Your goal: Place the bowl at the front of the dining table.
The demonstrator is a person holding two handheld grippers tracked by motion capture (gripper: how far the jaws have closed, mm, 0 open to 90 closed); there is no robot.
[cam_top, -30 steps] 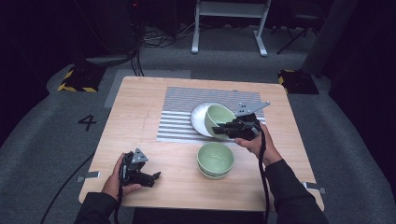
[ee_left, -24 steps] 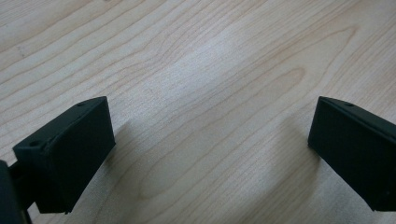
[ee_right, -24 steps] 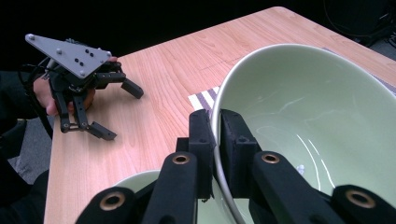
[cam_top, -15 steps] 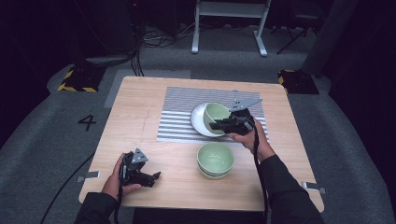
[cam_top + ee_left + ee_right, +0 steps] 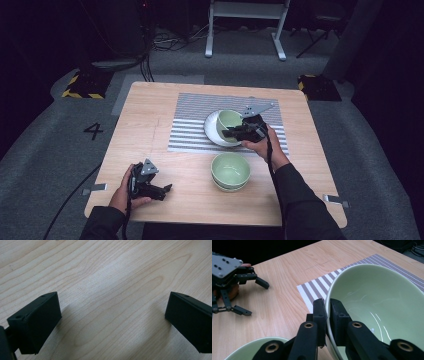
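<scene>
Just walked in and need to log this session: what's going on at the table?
A person works with tongs in each hand. The right tongs are shut on the rim of a green bowl, held tilted over a white plate on the striped mat. A second green bowl sits on the wooden table nearer the person. The left tongs rest open on bare wood, holding nothing.

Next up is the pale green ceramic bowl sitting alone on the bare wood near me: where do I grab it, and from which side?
Take the pale green ceramic bowl by its thin rim, one pad inside and one outside, as the right claw grips the other green bowl. It sits upright and open on the wooden table, too wide to span. Probably come from above on the person's side, which looks unobstructed.
</scene>
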